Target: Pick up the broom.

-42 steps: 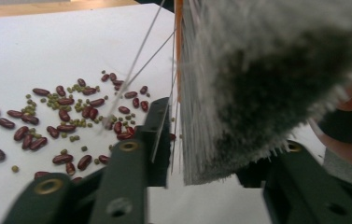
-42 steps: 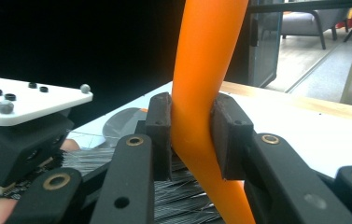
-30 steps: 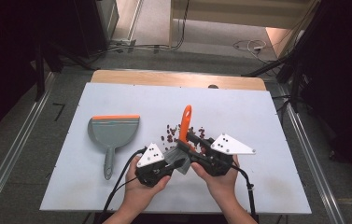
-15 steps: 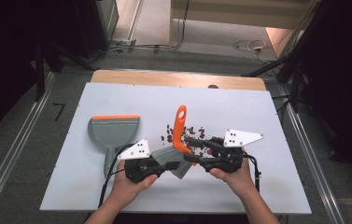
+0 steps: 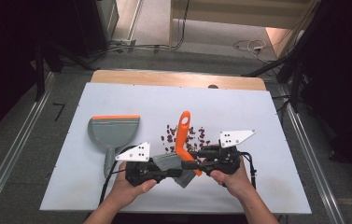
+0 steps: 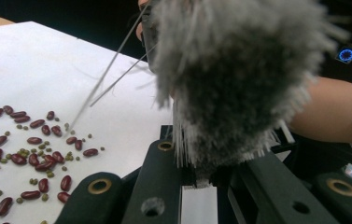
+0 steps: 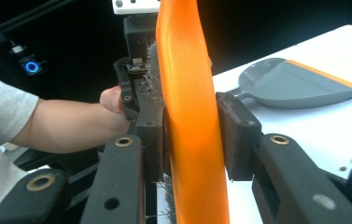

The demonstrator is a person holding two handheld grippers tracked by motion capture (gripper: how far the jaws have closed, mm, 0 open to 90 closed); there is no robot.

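Observation:
A brush with an orange handle [image 5: 182, 135] and grey bristles [image 6: 239, 70] is held just above the white table [image 5: 257, 116], its handle pointing away from me. My right gripper [image 5: 191, 158] comes in from the right and is shut on the orange handle [image 7: 187, 93]. From the left, my left gripper [image 5: 170, 168] has its jaws closed around the bristle head [image 6: 204, 179]. The two grippers face each other. Several red and small green beans [image 5: 197, 133] lie scattered on the table behind the brush, and in the left gripper view the beans [image 6: 29, 149] sit at the left.
A grey dustpan [image 5: 114, 130] with an orange lip lies flat on the left of the table, handle toward me; the dustpan [image 7: 299, 86] sits behind the brush in the right gripper view. A wooden strip [image 5: 173, 77] runs along the table's far edge.
Both hands have swung outward and apart, so the grippers now point at each other. The brush has come a little nearer to me and stands straighter.

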